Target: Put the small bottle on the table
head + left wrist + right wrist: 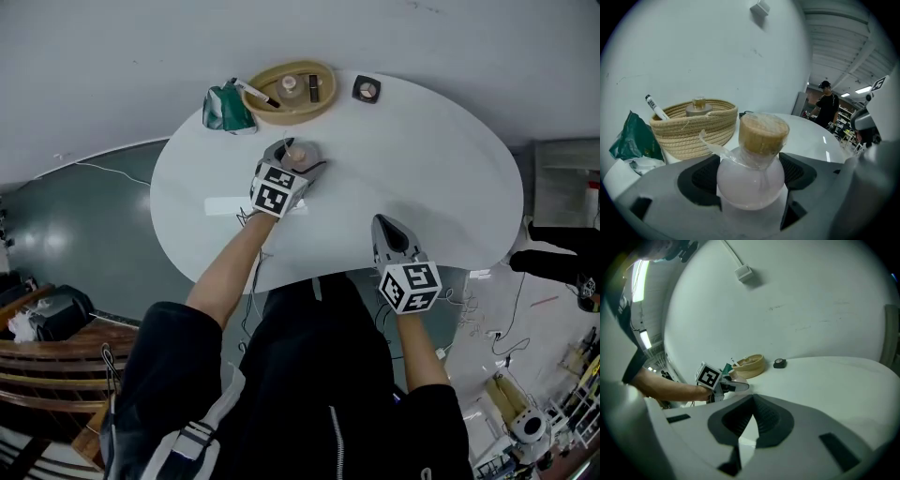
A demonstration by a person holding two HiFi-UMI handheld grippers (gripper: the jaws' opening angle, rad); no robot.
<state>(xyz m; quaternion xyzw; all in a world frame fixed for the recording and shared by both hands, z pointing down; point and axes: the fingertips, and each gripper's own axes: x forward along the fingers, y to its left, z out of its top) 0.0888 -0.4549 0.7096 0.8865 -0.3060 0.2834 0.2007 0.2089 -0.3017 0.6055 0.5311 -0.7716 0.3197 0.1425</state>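
Note:
A small round bottle (750, 180) of pale pink glass, with a cork stopper under clear plastic wrap, sits between the jaws of my left gripper (751, 173), which is shut on it. In the head view the bottle (294, 155) and left gripper (298, 156) are over the white table (422, 169), just in front of the woven basket (323, 94). Whether the bottle's base touches the table is hidden. My right gripper (382, 223) is shut and empty near the table's front edge; its jaws (749, 416) meet with nothing between them.
The basket (693, 129) holds a marker pen (656, 107) and a small lidded jar (699, 107). A green bag (225, 110) lies to its left, a small black round object (367, 89) to its right. A person (829, 108) stands far off.

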